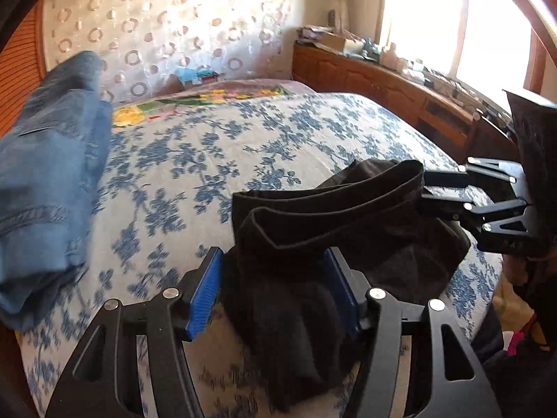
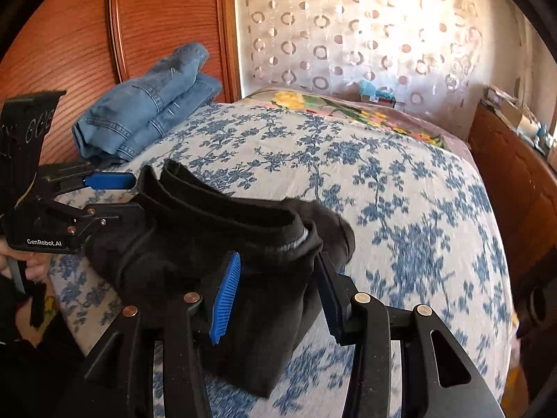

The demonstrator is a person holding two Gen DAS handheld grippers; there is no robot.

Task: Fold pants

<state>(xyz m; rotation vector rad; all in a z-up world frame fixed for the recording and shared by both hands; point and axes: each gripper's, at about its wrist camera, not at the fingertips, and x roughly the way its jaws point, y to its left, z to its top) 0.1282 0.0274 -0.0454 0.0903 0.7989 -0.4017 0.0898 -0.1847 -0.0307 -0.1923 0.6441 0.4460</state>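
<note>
Black pants (image 1: pixel 313 216) lie folded into a thick bundle on the flowered bedspread (image 1: pixel 243 132), near its front edge. My left gripper (image 1: pixel 273 254) is open, its blue pads on either side of one end of the bundle without squeezing it. My right gripper (image 2: pixel 278 257) is open the same way around the other end of the pants (image 2: pixel 209 237). Each gripper shows in the other's view: the right gripper (image 1: pixel 424 191) at the bundle's far right, the left gripper (image 2: pixel 135 193) at its far left. A hand (image 2: pixel 31 264) holds the left gripper's handle.
Folded blue jeans (image 1: pixel 52 174) lie at the bed's far left by a wooden panel (image 2: pixel 156 17). A bright floral blanket (image 2: pixel 348 108) lies at the far end. A wooden ledge (image 1: pixel 383 80) with clutter runs along the right side under a window.
</note>
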